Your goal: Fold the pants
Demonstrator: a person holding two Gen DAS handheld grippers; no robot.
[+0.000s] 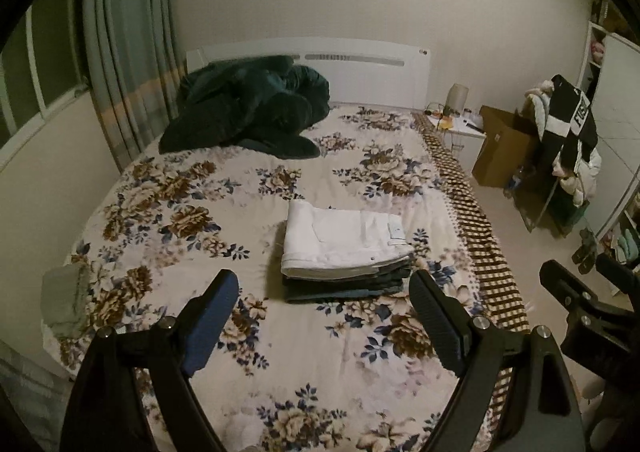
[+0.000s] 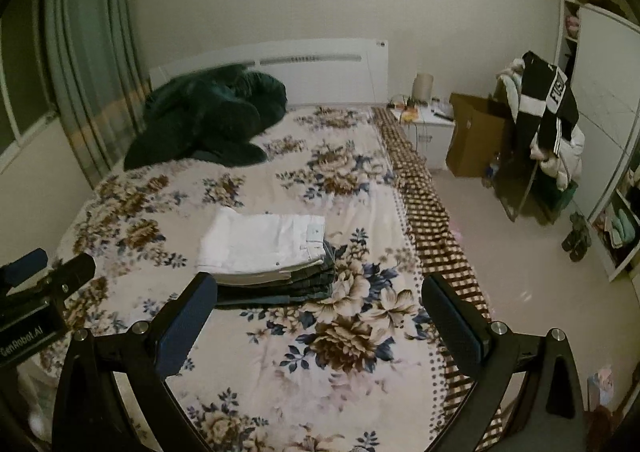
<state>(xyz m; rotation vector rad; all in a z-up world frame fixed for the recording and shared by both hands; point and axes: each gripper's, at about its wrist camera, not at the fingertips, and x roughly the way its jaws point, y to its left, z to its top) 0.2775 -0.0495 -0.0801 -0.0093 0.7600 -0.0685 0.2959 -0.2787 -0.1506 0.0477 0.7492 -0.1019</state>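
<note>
A stack of folded pants lies on the floral bedspread (image 1: 192,211), with white pants (image 1: 340,242) (image 2: 260,242) on top and darker denim pairs (image 1: 344,286) (image 2: 280,286) under them. My left gripper (image 1: 324,308) hangs above the bed short of the stack, jaws wide apart with nothing between them. My right gripper (image 2: 320,312) is raised the same way to the right of the stack, open and empty. Each gripper shows at the edge of the other's view. A small grey-green cloth (image 1: 66,300) lies at the bed's left edge.
A dark green blanket (image 1: 248,107) (image 2: 208,119) is bunched by the white headboard (image 1: 360,67). Curtains (image 1: 124,51) hang at left. Right of the bed are a nightstand (image 1: 464,127), a cardboard box (image 1: 504,147), a chair piled with clothes (image 1: 568,139), shelves and shoes on the floor.
</note>
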